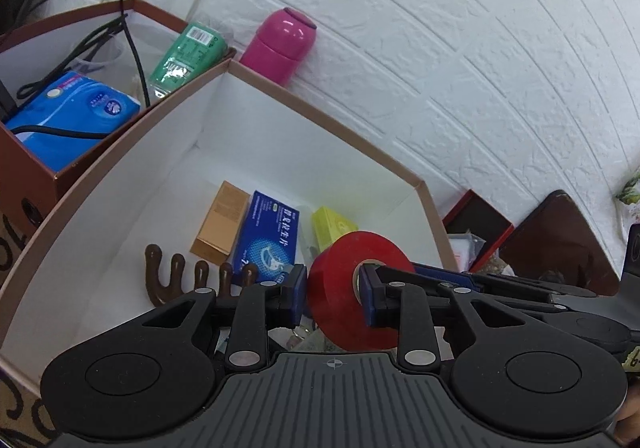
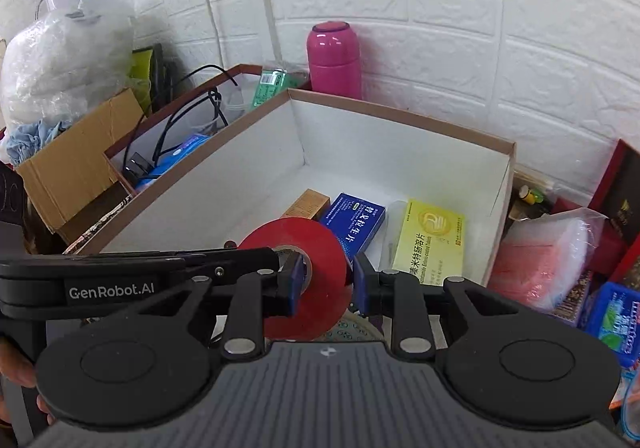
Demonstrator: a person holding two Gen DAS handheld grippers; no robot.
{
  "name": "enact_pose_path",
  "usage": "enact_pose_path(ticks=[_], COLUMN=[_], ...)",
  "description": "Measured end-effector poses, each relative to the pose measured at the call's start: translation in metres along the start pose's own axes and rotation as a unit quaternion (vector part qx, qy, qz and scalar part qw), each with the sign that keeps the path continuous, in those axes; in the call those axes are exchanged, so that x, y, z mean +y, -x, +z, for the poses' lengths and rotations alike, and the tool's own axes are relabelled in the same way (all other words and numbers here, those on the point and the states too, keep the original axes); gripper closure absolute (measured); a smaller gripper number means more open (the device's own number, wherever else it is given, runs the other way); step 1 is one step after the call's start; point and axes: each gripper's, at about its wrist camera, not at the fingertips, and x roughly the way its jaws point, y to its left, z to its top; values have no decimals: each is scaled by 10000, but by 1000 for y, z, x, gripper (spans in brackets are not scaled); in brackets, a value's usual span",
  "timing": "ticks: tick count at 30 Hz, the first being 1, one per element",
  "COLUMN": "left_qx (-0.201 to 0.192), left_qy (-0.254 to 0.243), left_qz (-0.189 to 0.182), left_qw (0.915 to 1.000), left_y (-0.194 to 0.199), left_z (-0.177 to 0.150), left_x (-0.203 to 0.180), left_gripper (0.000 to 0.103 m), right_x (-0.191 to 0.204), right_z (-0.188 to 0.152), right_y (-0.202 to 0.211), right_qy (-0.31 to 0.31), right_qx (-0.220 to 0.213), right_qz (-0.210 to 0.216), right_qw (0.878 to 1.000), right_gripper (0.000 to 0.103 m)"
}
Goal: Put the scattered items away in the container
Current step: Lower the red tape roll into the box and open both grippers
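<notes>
A red tape roll (image 1: 344, 292) is held between both grippers above the near edge of the white-lined box (image 1: 132, 176). My left gripper (image 1: 334, 298) is shut on the tape roll, one finger outside and one through its core. My right gripper (image 2: 324, 280) is shut on the same roll (image 2: 316, 276), also one finger in the core. The box (image 2: 400, 152) holds a blue medicine box (image 2: 354, 226), a yellow medicine box (image 2: 432, 244), a tan carton (image 1: 220, 222) and a brown antler-shaped piece (image 1: 176, 276).
A pink flask (image 2: 334, 60) stands behind the box by the brick wall. A second brown box (image 1: 60, 60) at the left holds cables, a blue tissue pack and a green packet. Red boxes, a pink bag (image 2: 548, 256) and clutter lie at the right.
</notes>
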Motion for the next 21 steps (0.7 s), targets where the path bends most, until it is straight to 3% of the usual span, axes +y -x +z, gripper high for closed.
enact_pose_path(ticks=[2, 3, 5, 7, 9, 11, 13, 18, 21], left_qx=[6, 1, 7, 52, 26, -40, -106, -268, -294], left_qy=[63, 141, 390, 705, 811, 744, 757, 781, 757], left_qz=[14, 2, 125, 532, 542, 371, 322, 276, 235], left_qw=[10000, 9999, 9992, 9961, 9952, 9965, 9966, 9962, 9964], left_y=[-4, -5, -6, -6, -4, 1, 6, 14, 20], left_z=[3, 4, 6, 7, 6, 6, 6, 2, 1], left_x=[3, 5, 11, 18, 25, 25, 22, 11, 7], left_gripper=[73, 60, 48, 18, 13, 8, 0, 0, 0], right_x=[-3, -4, -7, -8, -11, -14, -18, -17, -20], right_z=[4, 5, 8, 9, 9, 9, 8, 6, 4], right_y=[-6, -9, -14, -16, -12, -8, -4, 5, 12], right_qy=[-47, -78, -168, -208, -189, -198, -225, -290, -369], right_qx=[47, 63, 90, 15, -188, -292, -338, -381, -370], right_qz=[20, 39, 87, -1, -118, -288, -289, -311, -274], right_qw=[10000, 9999, 9998, 9998, 9996, 9990, 9988, 9984, 9983], right_gripper=[72, 72, 71, 71, 55, 27, 22, 19, 11])
